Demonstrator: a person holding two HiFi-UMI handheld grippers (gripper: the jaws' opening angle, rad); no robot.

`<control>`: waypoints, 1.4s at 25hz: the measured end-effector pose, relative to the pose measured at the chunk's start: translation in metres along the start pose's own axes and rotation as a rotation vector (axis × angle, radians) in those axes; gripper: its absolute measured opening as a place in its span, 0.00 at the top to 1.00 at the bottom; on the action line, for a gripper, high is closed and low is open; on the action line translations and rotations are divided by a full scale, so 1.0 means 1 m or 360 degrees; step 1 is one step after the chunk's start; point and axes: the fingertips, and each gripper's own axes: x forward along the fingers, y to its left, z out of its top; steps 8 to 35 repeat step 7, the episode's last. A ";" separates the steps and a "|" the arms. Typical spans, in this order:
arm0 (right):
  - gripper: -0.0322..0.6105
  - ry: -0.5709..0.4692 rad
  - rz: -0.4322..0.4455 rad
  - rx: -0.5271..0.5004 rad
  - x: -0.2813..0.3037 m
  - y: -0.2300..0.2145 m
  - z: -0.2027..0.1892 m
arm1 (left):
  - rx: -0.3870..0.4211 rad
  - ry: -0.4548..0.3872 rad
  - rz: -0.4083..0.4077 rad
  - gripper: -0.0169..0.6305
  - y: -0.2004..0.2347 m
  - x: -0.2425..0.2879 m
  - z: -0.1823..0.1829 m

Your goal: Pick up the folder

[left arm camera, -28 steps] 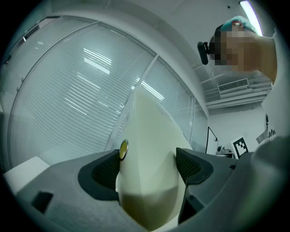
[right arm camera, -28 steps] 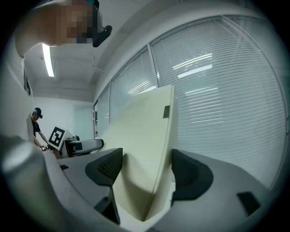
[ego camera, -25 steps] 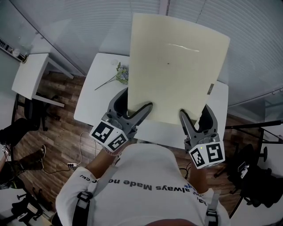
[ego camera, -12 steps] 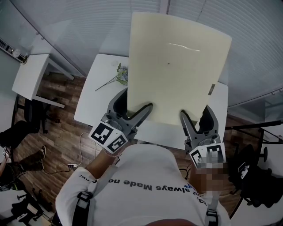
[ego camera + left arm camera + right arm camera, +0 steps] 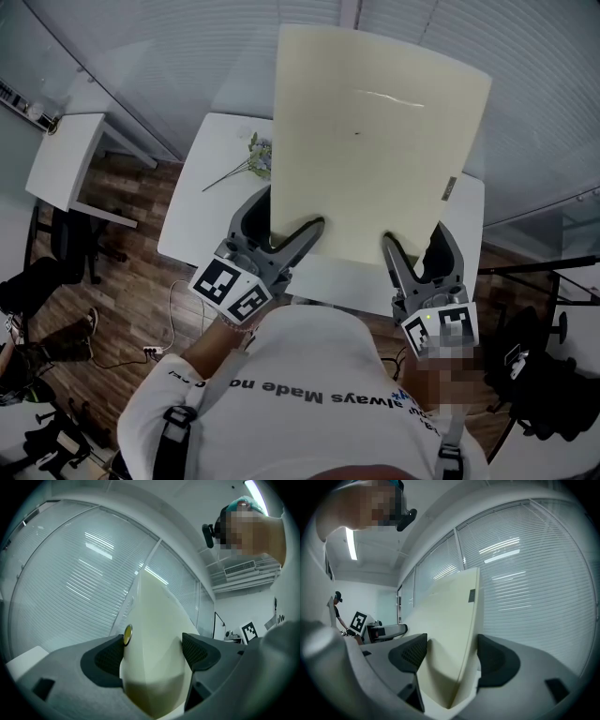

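The cream folder [image 5: 375, 141] is held up off the white table [image 5: 202, 197], tilted toward the window blinds. My left gripper [image 5: 292, 225] is shut on its lower left edge, and my right gripper [image 5: 411, 239] is shut on its lower right edge. In the left gripper view the folder [image 5: 154, 634] fills the gap between both pads, with a brass stud by the left pad. In the right gripper view the folder [image 5: 450, 634] runs edge-on between the jaws, a small dark tab near its top.
A sprig of flowers [image 5: 246, 161] lies on the table behind the folder's left side. A smaller white desk [image 5: 66, 159] stands at the left over wood floor. Dark chairs and gear [image 5: 534, 366] sit at the right. Window blinds [image 5: 169, 56] run behind.
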 end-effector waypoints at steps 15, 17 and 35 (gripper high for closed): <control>0.44 0.0001 -0.0003 0.0007 -0.001 -0.001 0.000 | -0.0019 0.0008 0.0002 0.41 -0.001 0.001 -0.001; 0.44 0.0001 -0.0003 0.0007 -0.001 -0.001 0.000 | -0.0019 0.0008 0.0002 0.41 -0.001 0.001 -0.001; 0.44 0.0001 -0.0003 0.0007 -0.001 -0.001 0.000 | -0.0019 0.0008 0.0002 0.41 -0.001 0.001 -0.001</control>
